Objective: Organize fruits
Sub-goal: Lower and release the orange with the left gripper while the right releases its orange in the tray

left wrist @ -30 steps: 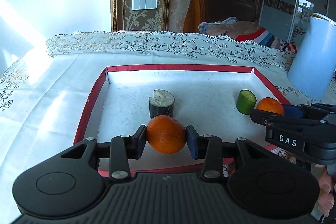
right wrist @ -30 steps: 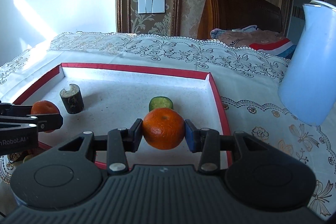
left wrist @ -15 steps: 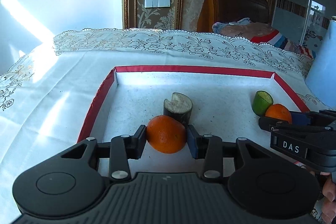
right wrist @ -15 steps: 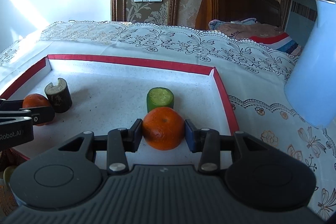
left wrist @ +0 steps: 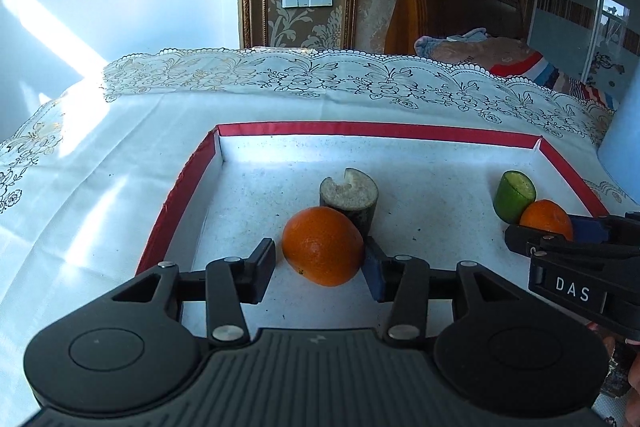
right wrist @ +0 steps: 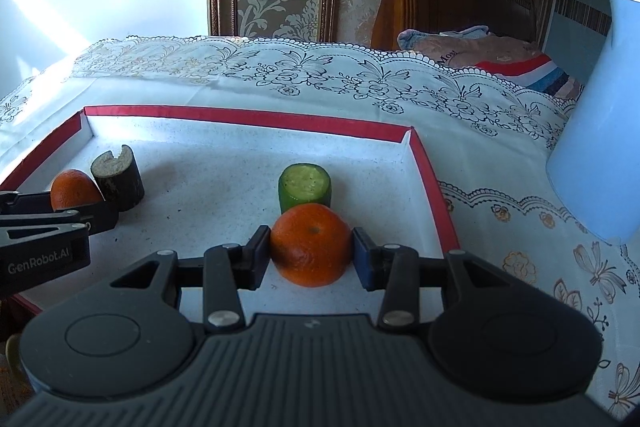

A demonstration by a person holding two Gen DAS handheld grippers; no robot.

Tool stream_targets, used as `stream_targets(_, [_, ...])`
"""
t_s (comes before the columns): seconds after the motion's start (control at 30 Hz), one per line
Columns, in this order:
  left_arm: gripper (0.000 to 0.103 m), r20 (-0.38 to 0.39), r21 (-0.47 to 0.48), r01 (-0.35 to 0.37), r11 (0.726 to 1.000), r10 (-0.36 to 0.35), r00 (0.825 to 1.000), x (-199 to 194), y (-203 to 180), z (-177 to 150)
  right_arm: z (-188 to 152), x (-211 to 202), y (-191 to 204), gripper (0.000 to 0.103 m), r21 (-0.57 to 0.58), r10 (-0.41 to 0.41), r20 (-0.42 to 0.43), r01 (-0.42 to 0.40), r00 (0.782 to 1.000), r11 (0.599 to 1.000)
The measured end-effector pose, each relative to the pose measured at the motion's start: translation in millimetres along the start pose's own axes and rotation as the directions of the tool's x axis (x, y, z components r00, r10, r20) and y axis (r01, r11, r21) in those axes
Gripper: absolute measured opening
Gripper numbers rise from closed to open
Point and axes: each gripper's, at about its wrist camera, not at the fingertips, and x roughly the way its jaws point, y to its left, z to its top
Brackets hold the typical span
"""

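A red-rimmed white tray (left wrist: 176, 195) lies on the lace-covered table. In the left wrist view, my left gripper (left wrist: 320, 265) is open around an orange (left wrist: 322, 245) that rests on the tray floor; a gap shows at the left finger. A dark cut piece (left wrist: 349, 199) stands just behind it. In the right wrist view, my right gripper (right wrist: 310, 253) is shut on a second orange (right wrist: 311, 243), low on the tray floor in front of a green cut piece (right wrist: 305, 189). Each gripper also shows in the other view, the right (left wrist: 560, 239) and the left (right wrist: 80, 213).
A tall pale blue jug (right wrist: 596, 131) stands on the tablecloth right of the tray (right wrist: 434, 187). A wooden headboard and bedding lie behind the table. Small objects lie off the tray's near left corner, mostly hidden.
Both grippers moved forward and down into the tray with their oranges. The left jaws opened, leaving its orange on the tray floor beside the dark piece.
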Motion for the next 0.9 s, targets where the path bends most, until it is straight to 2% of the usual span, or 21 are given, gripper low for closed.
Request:
stream_targets(0.07, [0.053, 0.002, 0.002, -0.012, 1.0, 0.012, 1.0, 0.1, 0.3, -0.5, 0.1, 0.1, 0.2, 0.041, 0.0, -0.001, -0.002, 0.001, 1.0, 1.0])
stream_targets(0.2, [0.055, -0.002, -0.003, -0.012, 1.0, 0.012, 1.0, -0.6, 1.9, -0.5, -0.2, -0.7, 0.4, 0.049, -0.003, -0.005, -0.002, 0.005, 1.0, 1.0])
stream_targets(0.33, [0.065, -0.007, -0.005, -0.01, 1.0, 0.01, 1.0, -2.1, 2.2, -1.3, -1.0, -1.6, 2.1, 0.054, -0.016, -0.009, -0.002, 0.009, 1.0, 1.0])
stream_targets(0.4, [0.065, -0.004, -0.006, -0.009, 1.0, 0.009, 1.0, -3.9, 2.9, -1.8, -1.7, -3.1, 3.4, 0.061, -0.023, -0.016, 0.004, 0.016, 1.0, 1.0])
stream_targets(0.5, [0.065, -0.004, -0.014, 0.0, 1.0, 0.0, 1.0, -6.0, 4.9, -2.3, -2.4, -3.9, 4.5, 0.064, -0.029, -0.012, 0.003, 0.012, 1.0, 1.0])
stream_targets(0.77, [0.065, 0.011, -0.017, 0.0, 1.0, 0.001, 1.0, -13.5, 7.9, -5.1, -3.4, -11.2, 0.7, 0.064, -0.012, -0.001, 0.012, 0.002, 1.0, 1.0])
stream_targets(0.9, [0.065, 0.024, -0.007, 0.0, 1.0, 0.0, 1.0, -19.3, 7.1, -7.9, -5.0, -18.0, -1.3, 0.073, -0.001, 0.005, 0.028, -0.005, 1.0, 1.0])
